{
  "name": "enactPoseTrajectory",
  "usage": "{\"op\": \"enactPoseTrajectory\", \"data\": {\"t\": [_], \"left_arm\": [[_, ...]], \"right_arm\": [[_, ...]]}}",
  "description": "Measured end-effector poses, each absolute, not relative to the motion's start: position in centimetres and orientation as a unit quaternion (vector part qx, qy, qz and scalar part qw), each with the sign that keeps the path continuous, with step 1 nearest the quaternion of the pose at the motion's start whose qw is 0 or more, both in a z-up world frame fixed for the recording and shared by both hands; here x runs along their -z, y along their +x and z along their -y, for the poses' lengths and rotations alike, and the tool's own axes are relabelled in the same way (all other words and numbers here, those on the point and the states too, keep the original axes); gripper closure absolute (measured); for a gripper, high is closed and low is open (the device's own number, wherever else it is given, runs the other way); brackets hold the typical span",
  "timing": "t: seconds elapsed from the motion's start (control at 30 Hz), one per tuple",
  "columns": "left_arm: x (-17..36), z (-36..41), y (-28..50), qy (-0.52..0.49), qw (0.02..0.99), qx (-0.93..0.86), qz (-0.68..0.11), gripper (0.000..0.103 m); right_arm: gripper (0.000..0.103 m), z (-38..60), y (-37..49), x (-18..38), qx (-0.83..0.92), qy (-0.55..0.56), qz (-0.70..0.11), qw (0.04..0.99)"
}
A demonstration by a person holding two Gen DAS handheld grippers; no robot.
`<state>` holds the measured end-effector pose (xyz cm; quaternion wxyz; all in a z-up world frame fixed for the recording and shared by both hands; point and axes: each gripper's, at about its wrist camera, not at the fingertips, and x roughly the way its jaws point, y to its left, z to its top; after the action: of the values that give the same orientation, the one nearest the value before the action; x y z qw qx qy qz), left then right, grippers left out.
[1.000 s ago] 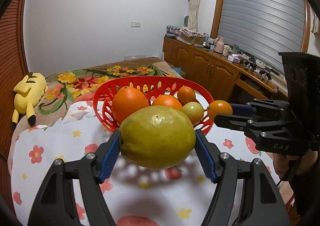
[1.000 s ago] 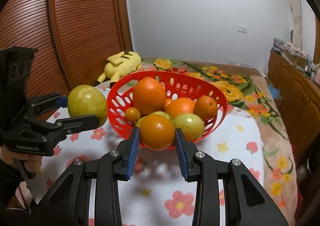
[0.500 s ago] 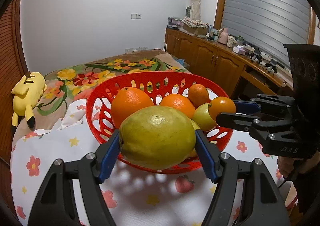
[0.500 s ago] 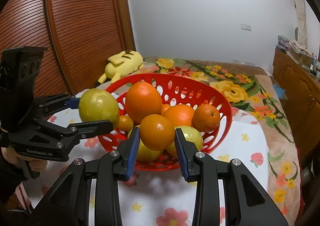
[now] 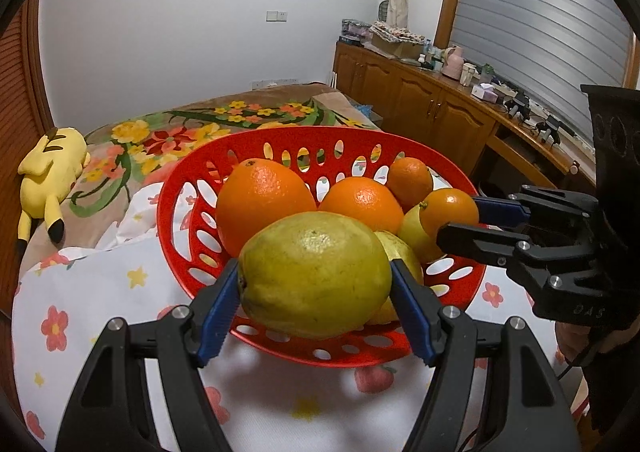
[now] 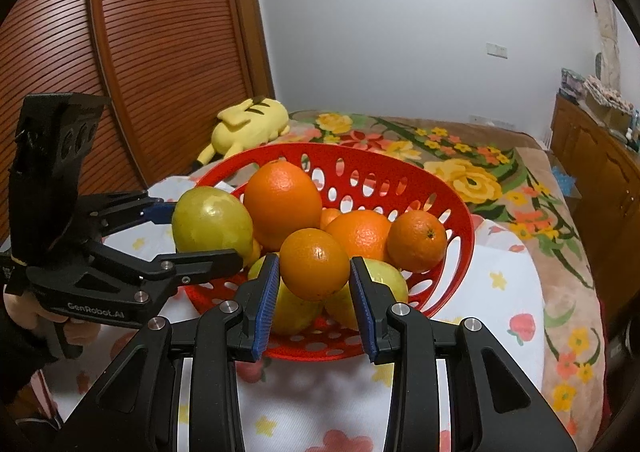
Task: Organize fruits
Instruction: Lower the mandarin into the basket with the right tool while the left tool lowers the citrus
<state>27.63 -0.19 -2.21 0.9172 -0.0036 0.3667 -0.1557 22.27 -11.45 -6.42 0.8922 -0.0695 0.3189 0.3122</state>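
Observation:
A red perforated basket [image 5: 176, 236] [image 6: 452, 212] stands on a floral cloth and holds several oranges and yellow-green fruits. My left gripper [image 5: 316, 292] [image 6: 192, 232] is shut on a large yellow-green fruit [image 5: 316, 276] [image 6: 212, 222] and holds it over the basket's near left rim. My right gripper [image 6: 314, 288] [image 5: 460, 220] is shut on a small orange [image 6: 314, 268] [image 5: 450, 212] and holds it above the fruits at the basket's near right side. A big orange [image 5: 264, 200] [image 6: 282, 204] lies in the basket behind both.
A yellow plush toy [image 5: 52, 176] [image 6: 248, 124] lies on the flowered bedspread behind the basket. A wooden cabinet [image 5: 424, 108] with clutter runs along the right wall. A slatted wooden door [image 6: 132, 52] stands at the left.
Both grippers have moved forward with their fruits, from in front of the basket to over its rim and contents. The basket looks larger and nearer.

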Motion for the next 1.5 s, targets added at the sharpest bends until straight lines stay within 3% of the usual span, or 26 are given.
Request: {"op": "enactPoseTrajectory", "data": {"t": [0.33, 1.5], "left_arm": [[0.6, -0.2, 27.5, -0.016, 0.932, 0.157, -0.327, 0.028], [-0.5, -6.3, 28.5, -0.038, 0.944, 0.109, -0.308, 0.027]], "right_arm": [[0.068, 11.4, 22.5, 6.5, -0.311, -0.068, -0.318, 0.893], [0.067, 6.2, 29.8, 6.7, -0.303, -0.110, -0.349, 0.880]]}}
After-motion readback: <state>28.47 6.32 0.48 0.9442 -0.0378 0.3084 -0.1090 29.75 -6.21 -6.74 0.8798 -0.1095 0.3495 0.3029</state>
